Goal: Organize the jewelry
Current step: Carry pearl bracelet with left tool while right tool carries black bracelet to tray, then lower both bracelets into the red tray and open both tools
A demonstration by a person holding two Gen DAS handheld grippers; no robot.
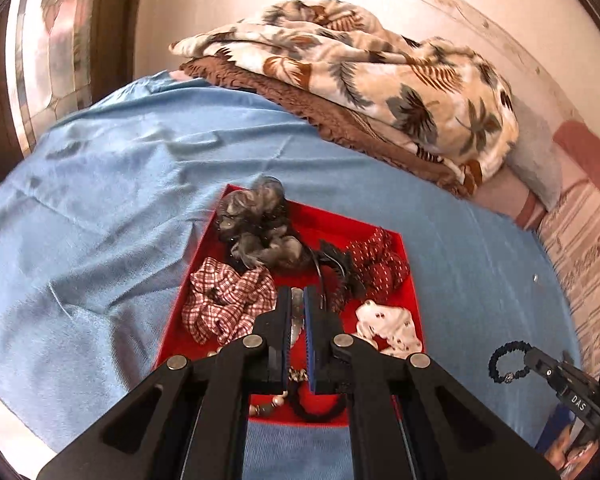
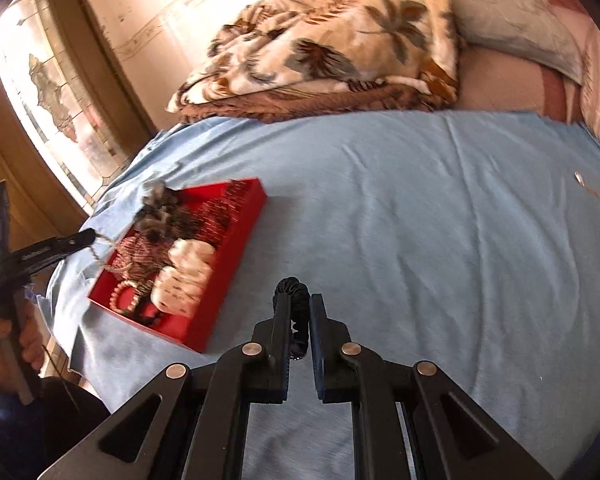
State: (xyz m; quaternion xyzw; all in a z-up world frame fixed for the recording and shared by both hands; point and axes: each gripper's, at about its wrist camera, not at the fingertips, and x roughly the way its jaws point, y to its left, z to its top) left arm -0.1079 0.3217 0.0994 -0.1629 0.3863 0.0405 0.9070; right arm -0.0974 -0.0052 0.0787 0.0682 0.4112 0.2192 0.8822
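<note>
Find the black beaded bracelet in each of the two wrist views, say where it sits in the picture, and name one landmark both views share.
Left wrist view: the black beaded bracelet hangs at lower right, gripped by the right gripper above the blue sheet.
Right wrist view: the bracelet is at lower centre, pinched between that gripper's shut jaws.
Shared landmark: the red tray of scrunchies on the sheet.

The left claw (image 1: pixel 298 300) hides part of the silvery chain (image 1: pixel 296 320) pinched between its fingers. Below it, its arms cover the red tray's (image 1: pixel 410 264) near edge. Right of the right claw (image 2: pixel 299 308), a tiny object (image 2: pixel 579 177) is too small to tell
</note>
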